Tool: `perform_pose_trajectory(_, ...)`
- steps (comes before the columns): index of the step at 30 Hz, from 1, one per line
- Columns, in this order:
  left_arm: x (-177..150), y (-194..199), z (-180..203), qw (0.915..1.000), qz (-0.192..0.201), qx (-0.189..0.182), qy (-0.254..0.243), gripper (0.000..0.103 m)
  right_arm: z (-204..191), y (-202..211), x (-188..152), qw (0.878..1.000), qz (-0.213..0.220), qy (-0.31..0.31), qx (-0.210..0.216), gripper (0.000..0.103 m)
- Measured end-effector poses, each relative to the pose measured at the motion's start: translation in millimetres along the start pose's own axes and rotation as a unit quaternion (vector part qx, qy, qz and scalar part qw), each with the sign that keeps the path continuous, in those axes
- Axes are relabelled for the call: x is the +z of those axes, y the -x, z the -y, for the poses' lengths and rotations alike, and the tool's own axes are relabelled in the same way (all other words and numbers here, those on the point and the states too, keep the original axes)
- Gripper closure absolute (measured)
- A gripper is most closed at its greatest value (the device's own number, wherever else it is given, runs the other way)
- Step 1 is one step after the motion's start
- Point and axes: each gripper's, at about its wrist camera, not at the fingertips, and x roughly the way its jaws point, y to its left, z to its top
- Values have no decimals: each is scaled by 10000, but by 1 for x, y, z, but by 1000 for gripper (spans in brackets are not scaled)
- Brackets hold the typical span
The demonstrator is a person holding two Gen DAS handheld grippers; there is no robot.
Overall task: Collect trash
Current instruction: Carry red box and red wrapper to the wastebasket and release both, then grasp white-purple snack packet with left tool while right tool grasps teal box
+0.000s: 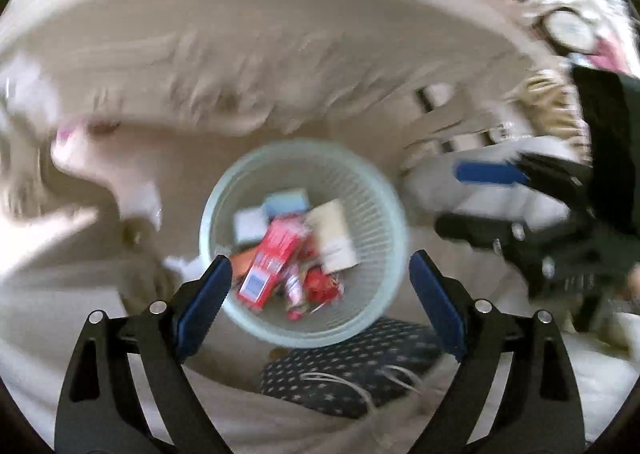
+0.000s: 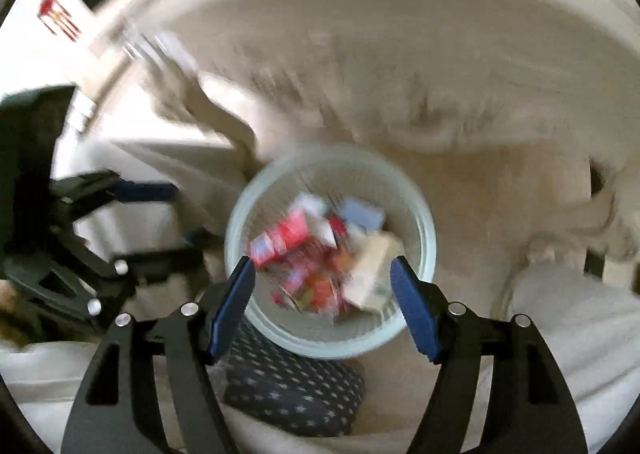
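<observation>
Above one pale mesh wastebasket (image 1: 304, 242) on the beige floor, two grippers point down, the left gripper (image 1: 320, 290) and the right gripper (image 2: 322, 304), each with jaws spread and empty. Inside it lie one red carton (image 1: 272, 262), one cream packet (image 1: 332, 234) and blurred scraps. One dark star-print cushion (image 1: 348, 366) sits just beside it.

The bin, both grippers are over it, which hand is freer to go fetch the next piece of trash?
Probably left. The left gripper stands wide open and empty above the bin. The right gripper is open too, but a beige carton sits blurred beside its pad, seemingly just dropping.
</observation>
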Motion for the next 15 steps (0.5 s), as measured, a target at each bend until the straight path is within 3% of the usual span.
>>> perform_pose_trajectory(4,47,65,4,9955,883,-74,-336,15,17,63,61,9920,1200,-247,-294,33)
perform_pose_trajectory(7,107,98,-11,9870,1547,359,-251,15,39,87,122,9745,2040,-644,-669,33)
perform_pose_trajectory(9,161,110,-27,9758,2070,699,-72,15,50,91,163,9611,2457,-801,-977,33)
perform_pose_trajectory(12,241,109,-62,9605,2521,1048,536,15,65,78,236,9441,2789,-1041,-1414,30)
perform_pose_trajectory(15,319,92,-102,9508,2643,1053,1223,13,78,53,296,9354,2816,-1232,-1746,30)
